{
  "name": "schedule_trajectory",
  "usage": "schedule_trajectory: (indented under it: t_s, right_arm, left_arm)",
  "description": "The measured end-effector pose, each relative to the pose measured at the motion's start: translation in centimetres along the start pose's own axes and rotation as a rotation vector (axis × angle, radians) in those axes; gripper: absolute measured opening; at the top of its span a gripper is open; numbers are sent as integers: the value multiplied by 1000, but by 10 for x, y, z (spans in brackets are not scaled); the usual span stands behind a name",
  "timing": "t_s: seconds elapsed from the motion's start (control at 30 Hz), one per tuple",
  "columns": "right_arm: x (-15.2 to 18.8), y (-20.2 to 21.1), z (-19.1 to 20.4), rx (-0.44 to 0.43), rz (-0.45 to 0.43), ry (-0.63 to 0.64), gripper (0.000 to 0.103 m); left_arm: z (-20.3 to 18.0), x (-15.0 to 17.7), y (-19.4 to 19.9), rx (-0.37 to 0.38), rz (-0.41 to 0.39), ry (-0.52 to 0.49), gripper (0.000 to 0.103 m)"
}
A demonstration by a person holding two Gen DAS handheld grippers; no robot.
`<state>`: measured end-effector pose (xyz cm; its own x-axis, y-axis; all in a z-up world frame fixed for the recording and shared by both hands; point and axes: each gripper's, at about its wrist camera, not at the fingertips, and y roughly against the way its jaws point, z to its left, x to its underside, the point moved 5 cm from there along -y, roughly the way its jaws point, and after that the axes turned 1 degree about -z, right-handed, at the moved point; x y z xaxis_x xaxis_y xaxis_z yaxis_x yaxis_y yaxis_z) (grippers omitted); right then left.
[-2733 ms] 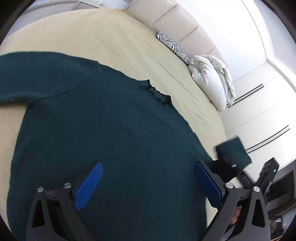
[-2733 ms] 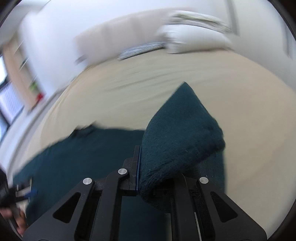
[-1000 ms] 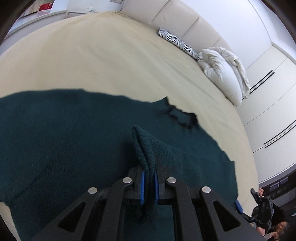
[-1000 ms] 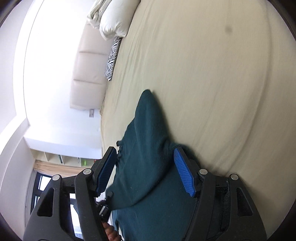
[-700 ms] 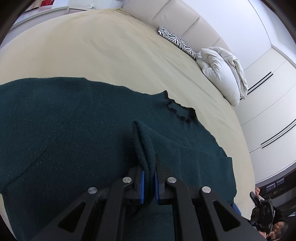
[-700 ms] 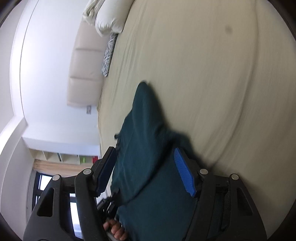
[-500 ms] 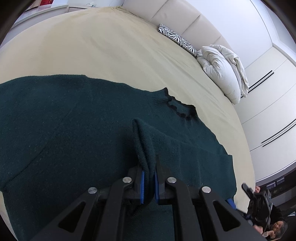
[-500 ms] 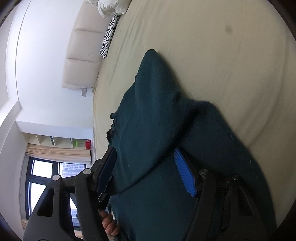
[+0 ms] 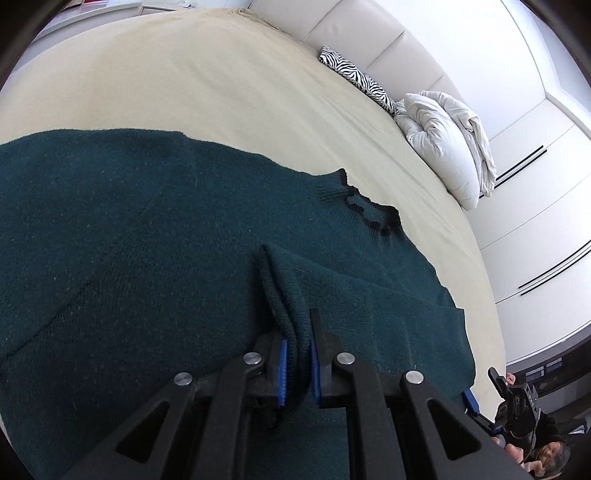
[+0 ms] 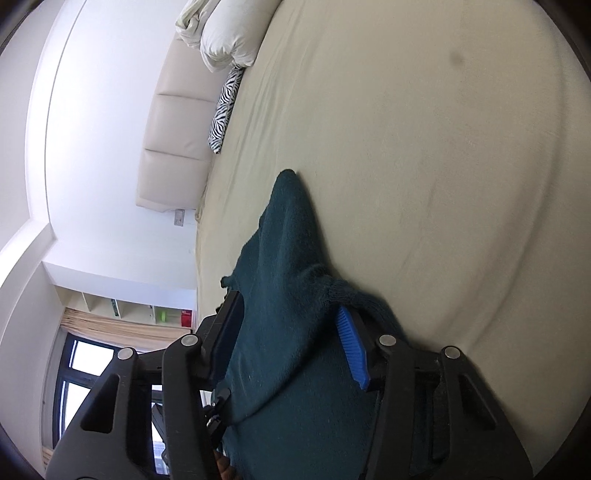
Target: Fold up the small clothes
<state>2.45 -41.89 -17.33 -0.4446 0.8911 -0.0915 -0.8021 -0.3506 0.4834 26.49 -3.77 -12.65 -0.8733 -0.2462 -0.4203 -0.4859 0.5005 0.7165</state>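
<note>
Lying: one sweater (image 9: pixel 147 240) | two grippers: left gripper (image 9: pixel 295 363), right gripper (image 10: pixel 291 343)

We look from the left wrist down and close over the dark green knitted sweater (image 9: pixel 155 258) toward the puffy white pillow (image 9: pixel 439 144). Our right wrist view is tipped sideways, close beside the sweater. Both views share sweater and pillow.

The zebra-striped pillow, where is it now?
In the left wrist view the zebra-striped pillow lies at the far edge of the bed, against the cream headboard, just left of the white duvet.
</note>
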Motion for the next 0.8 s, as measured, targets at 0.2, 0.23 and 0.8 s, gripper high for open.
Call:
schedule_trajectory:
  t_s: [0.2, 0.23, 0.8]
  right_arm:
    - [-6, 23, 35, 3, -3, 86, 54]
    - [-10, 18, 42, -5, 12, 101, 55]
    - [-68, -69, 70, -1, 97, 177, 64]
  left_arm:
    - [1, 0, -3, 3, -12, -14, 13]
    - [1, 1, -4, -1, -14, -21, 14]
    - [15, 4, -11, 98, -45, -9, 15]
